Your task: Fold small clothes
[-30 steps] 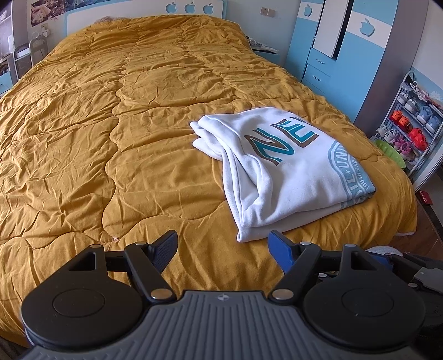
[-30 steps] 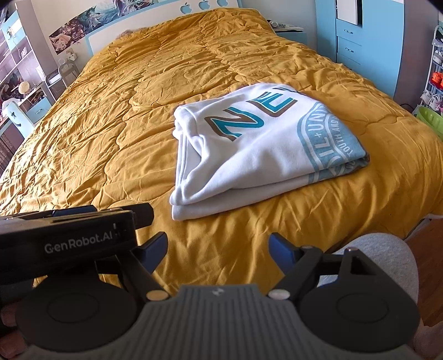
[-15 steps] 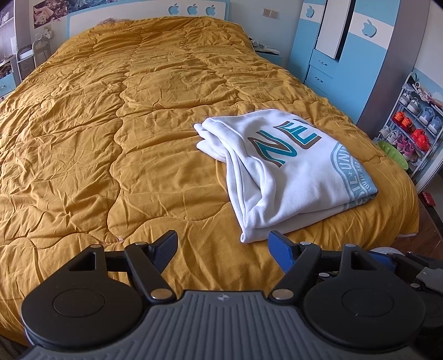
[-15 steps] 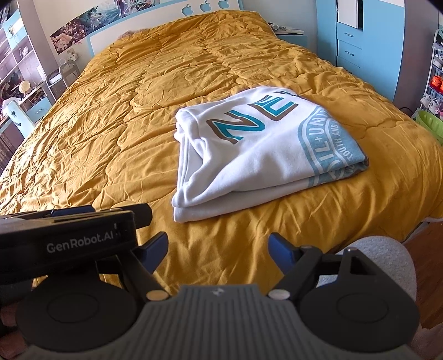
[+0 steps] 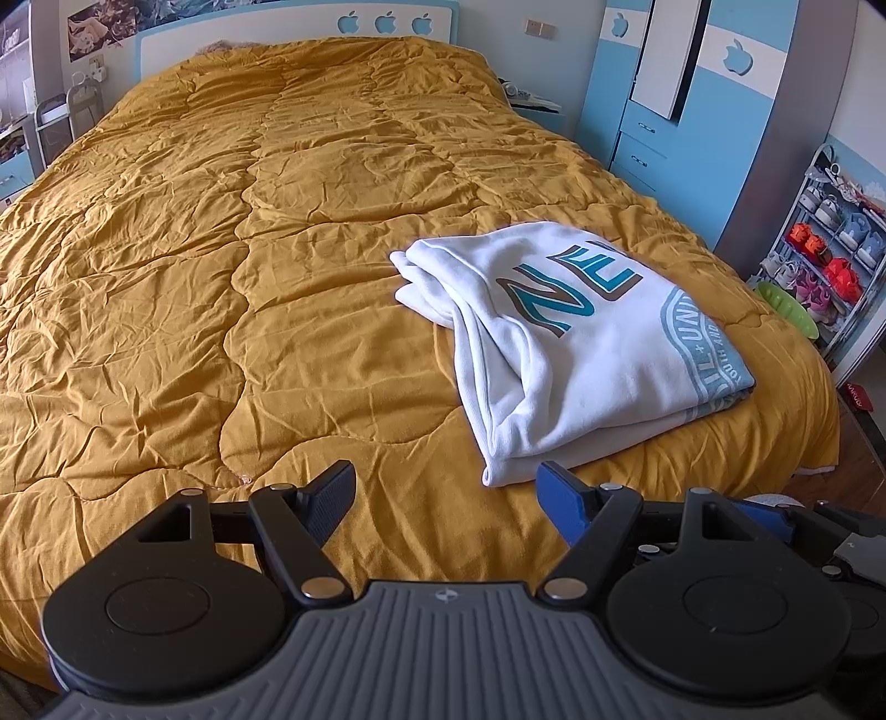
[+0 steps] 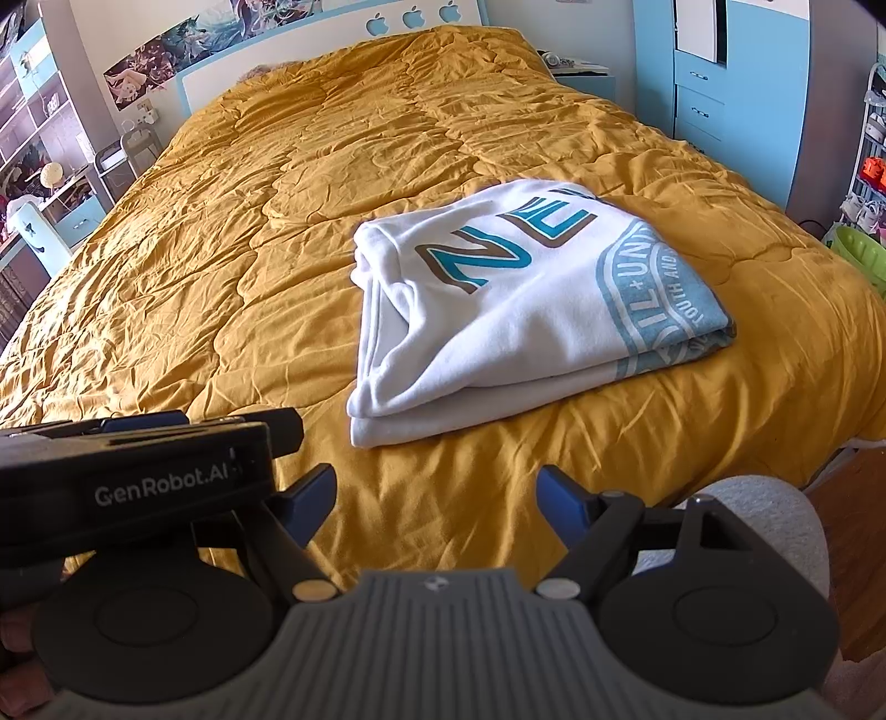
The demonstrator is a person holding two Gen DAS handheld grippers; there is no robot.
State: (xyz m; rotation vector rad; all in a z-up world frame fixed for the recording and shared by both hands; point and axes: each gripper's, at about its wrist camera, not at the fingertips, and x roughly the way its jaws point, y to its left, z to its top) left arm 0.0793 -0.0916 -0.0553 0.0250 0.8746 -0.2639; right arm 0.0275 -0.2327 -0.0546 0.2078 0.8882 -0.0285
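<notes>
The folded sweatshirt (image 5: pixel 576 349) is left at one o'clock on the bed (image 5: pixel 221 277) — both grippers (image 5: pixel 446 490) (image 6: pixel 437 493) are held back, wide open, empty.

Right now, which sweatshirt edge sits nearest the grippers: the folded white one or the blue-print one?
The folded white edge of the sweatshirt, stacked in plain layers toward the cameras. The blue-print edge lies off to the right.

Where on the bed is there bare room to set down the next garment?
The mustard quilt is bare left of the folded white sweatshirt, all the way to the headboard. A narrower bare strip lies between the sweatshirt's near edge and the foot of the bed. The right edge beside the sweatshirt is tight.
</notes>
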